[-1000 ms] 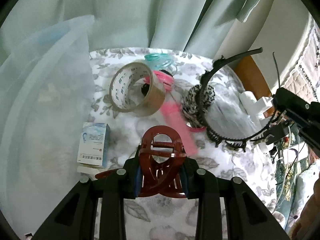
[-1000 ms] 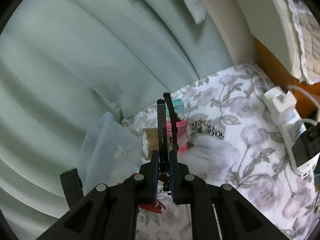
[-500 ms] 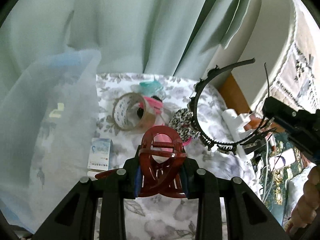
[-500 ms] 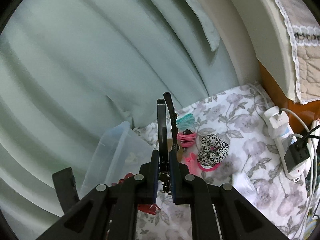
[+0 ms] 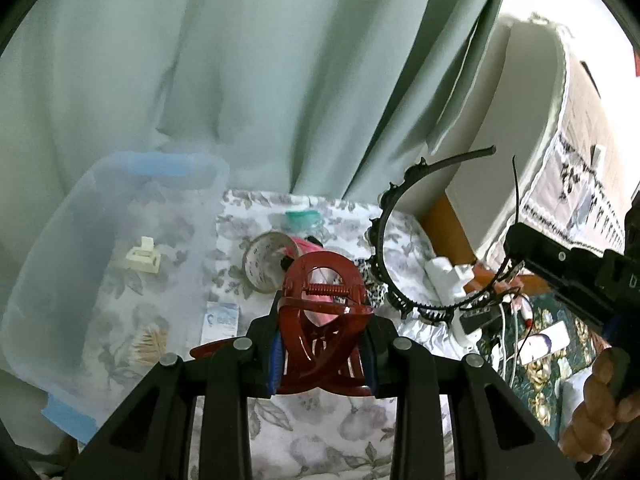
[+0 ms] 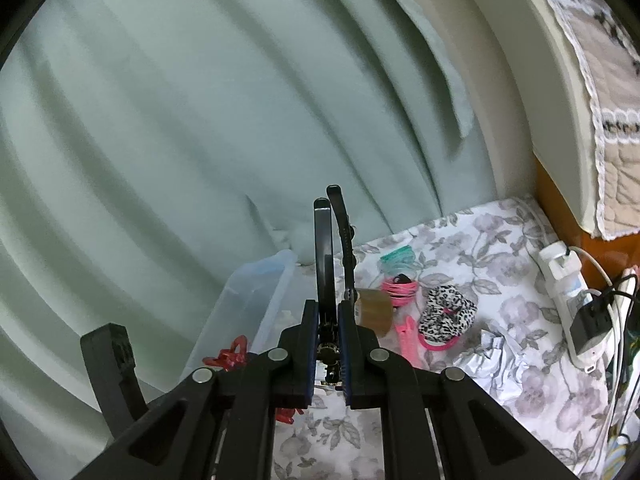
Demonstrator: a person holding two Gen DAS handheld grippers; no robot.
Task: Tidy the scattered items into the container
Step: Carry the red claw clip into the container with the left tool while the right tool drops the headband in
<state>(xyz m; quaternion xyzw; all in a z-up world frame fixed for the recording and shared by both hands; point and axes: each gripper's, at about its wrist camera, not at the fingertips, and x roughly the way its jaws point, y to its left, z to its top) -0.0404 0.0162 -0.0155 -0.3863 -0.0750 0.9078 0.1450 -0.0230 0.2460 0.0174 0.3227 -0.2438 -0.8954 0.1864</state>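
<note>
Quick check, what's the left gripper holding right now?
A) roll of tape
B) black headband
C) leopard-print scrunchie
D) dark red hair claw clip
D: the left gripper is shut on the dark red hair claw clip, which sits between its pads; the black headband is in the right gripper, and the roll of tape and leopard-print scrunchie lie on the floral cloth.

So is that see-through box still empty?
No: the box already holds a small white clip and what looks like a bundle of pale sticks on its floor.
</note>
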